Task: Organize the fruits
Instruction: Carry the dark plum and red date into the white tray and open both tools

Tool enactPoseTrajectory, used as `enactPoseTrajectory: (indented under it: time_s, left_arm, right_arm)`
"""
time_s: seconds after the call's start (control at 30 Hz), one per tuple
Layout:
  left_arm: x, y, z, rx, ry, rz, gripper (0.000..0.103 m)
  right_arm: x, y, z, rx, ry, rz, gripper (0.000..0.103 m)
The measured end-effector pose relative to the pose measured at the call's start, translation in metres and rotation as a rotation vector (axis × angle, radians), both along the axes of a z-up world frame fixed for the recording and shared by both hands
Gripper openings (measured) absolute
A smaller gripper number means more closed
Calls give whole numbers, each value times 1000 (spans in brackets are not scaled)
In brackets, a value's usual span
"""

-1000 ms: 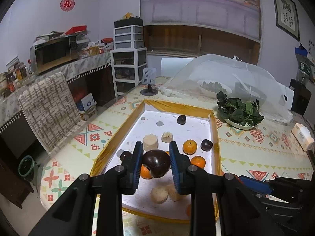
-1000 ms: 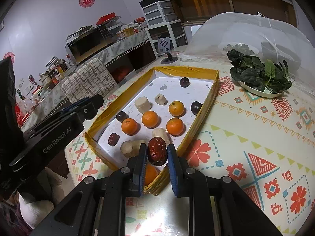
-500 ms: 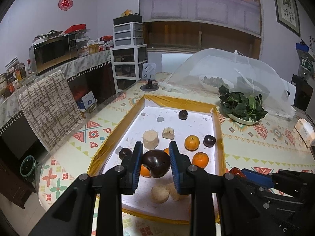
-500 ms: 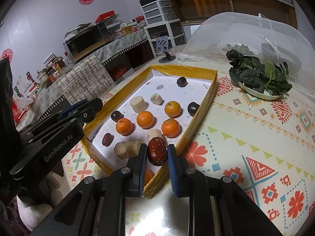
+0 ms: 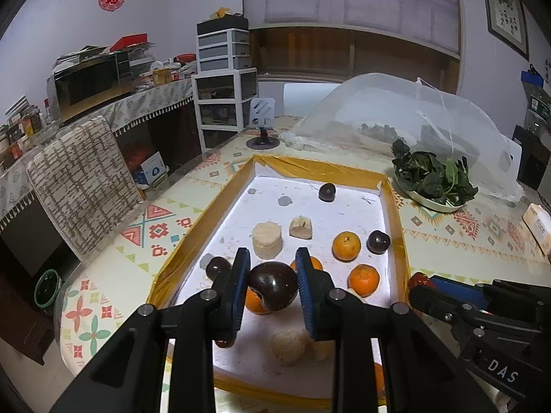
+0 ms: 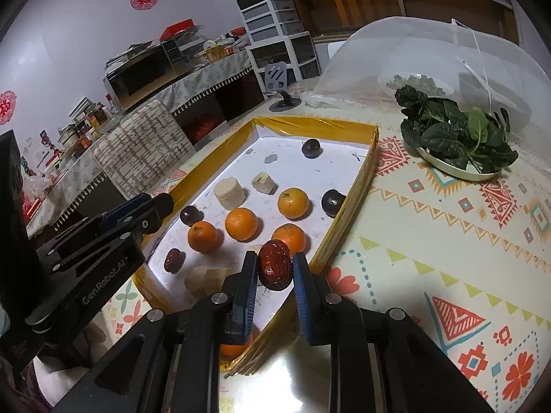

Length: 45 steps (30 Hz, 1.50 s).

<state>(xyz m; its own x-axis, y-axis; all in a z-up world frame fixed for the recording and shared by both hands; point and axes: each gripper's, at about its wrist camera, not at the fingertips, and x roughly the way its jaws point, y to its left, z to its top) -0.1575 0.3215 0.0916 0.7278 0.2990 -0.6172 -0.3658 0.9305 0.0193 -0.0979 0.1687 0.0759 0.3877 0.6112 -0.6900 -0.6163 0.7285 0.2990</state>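
Gold-edged tray [image 6: 364, 186] borders bare patterned tablecloth [image 6: 430, 241].

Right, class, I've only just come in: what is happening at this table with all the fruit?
A person is sorting fruit with a handheld gripper in each hand. The left gripper is shut on a dark round fruit, and the right gripper is shut on a wrinkled red date. Both hover over the near end of a yellow-edged tray, where oranges, more dark fruits and pale cut pieces lie scattered. Neither held fruit has been set down yet.
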Motion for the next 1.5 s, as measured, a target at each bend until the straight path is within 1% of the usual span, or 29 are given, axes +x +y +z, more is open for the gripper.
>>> enactPoseTrajectory:
  time_s: [0.4, 1.03, 1.17, 1.37, 1.5]
  left_arm:
    - [7, 3, -7, -16, 17, -17, 26]
    - [12, 19, -13, -38, 34, 2, 26]
    - [13, 27, -14, -47, 37, 11, 26]
    - [16, 47, -17, -24, 51, 51, 26]
    - [19, 60, -23, -38, 64, 72, 26]
  right_arm:
    - [3, 5, -5, -4, 8, 3, 23]
    - [12, 25, -5, -16, 6, 27, 23]
    - [15, 29, -6, -22, 5, 31, 23]
    - [20, 43, -5, -43, -8, 50, 23]
    - [28, 55, -9, -62, -6, 63, 23]
